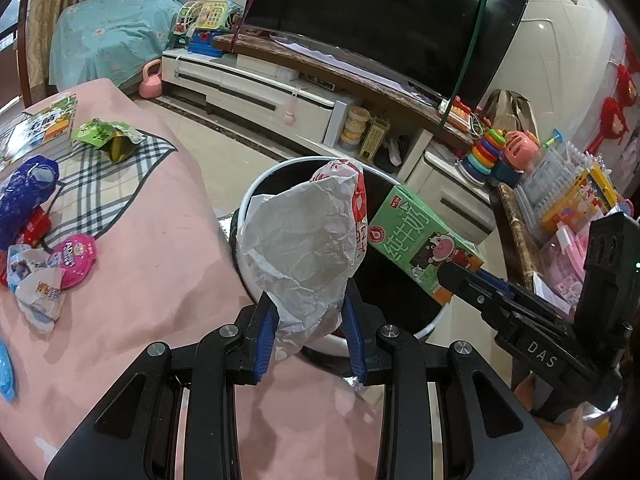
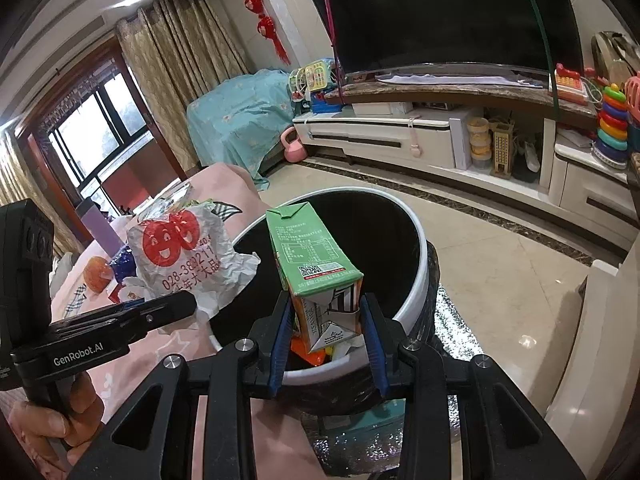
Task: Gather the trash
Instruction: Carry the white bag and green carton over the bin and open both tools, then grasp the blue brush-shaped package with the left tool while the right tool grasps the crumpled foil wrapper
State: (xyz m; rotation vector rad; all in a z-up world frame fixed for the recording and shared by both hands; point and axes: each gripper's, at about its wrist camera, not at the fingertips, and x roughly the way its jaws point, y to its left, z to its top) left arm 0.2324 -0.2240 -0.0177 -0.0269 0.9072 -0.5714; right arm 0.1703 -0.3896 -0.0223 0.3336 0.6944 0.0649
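The paper wrapper (image 1: 304, 248) is thin, matt white and heavily creased, with red print on its outer face. The milk carton (image 2: 316, 256) is coated cardboard, smooth with a slight sheen, its base folds crumpled. The trash bin (image 2: 416, 240) has a glossy white plastic rim and a shiny black liner. Each gripper, left (image 1: 310, 332) and right (image 2: 326, 346), is matt black plastic with blue rubbery pads and bright metal pivot pins. The bench (image 1: 160, 240) wears soft, matt pink cloth. The floor (image 2: 500, 248) is polished, reflective tile; a crinkled foil sheet (image 2: 456, 320) under the bin glitters.
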